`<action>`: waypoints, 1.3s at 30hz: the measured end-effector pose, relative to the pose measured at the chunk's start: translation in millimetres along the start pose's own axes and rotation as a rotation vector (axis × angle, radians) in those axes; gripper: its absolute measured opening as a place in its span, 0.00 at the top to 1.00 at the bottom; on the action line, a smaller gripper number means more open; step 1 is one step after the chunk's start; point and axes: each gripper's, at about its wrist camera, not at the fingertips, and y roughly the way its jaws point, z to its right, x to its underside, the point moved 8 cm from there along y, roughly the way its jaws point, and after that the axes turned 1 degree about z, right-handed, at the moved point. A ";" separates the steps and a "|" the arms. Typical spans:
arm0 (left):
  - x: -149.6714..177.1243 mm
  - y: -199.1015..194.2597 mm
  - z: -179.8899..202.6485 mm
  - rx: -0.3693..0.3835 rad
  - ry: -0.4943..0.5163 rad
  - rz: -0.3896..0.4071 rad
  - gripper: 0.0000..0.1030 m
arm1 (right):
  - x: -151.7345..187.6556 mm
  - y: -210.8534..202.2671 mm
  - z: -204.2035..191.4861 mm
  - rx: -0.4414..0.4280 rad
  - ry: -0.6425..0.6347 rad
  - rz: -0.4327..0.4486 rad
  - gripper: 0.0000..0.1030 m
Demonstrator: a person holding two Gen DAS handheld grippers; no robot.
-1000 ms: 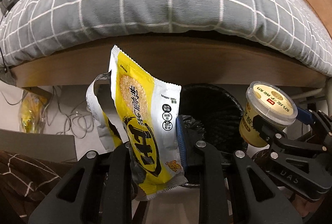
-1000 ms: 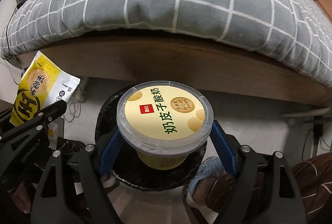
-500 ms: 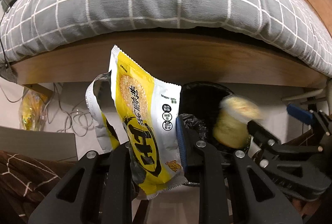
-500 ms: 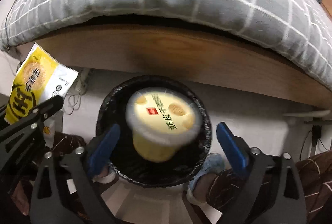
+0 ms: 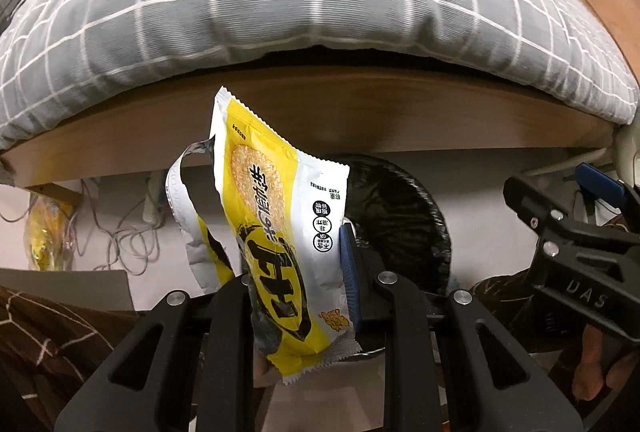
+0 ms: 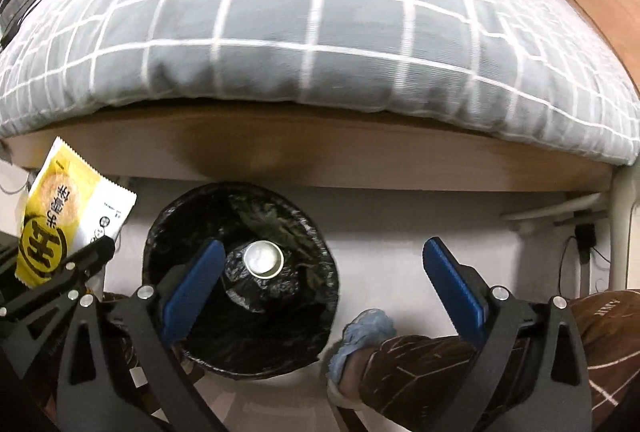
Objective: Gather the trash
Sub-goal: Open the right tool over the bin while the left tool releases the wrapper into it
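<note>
A pale floor [image 6: 400, 228] carries a round bin lined with a black plastic bag [image 6: 240, 280], standing just beside a wooden bed frame [image 6: 320, 152]. Over the frame's edge hangs a grey quilt with white checks [image 6: 320, 32]. Tangled cables [image 5: 116, 232] lie on the floor under the bed.

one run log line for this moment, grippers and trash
left gripper: shut on snack wrapper | right gripper: opening, nothing between | cup: in bin
</note>
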 end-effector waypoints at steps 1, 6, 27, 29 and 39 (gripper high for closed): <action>0.2 0.3 3.9 0.004 0.003 -0.001 0.80 | 1.3 -1.8 3.9 0.004 0.006 0.002 0.07; 3.6 4.5 23.2 0.023 0.021 -0.010 0.80 | 4.3 -3.0 22.4 0.010 0.034 0.011 0.07; 17.5 39.2 56.8 0.028 0.070 -0.068 0.79 | 11.4 -4.8 56.7 0.001 0.097 0.019 0.07; 17.6 39.9 56.7 0.023 0.075 -0.069 0.78 | 9.8 -6.7 55.6 -0.002 0.093 0.021 0.07; 14.6 37.4 60.3 0.012 0.090 -0.055 0.51 | 6.3 -12.0 50.9 -0.003 0.087 0.027 0.07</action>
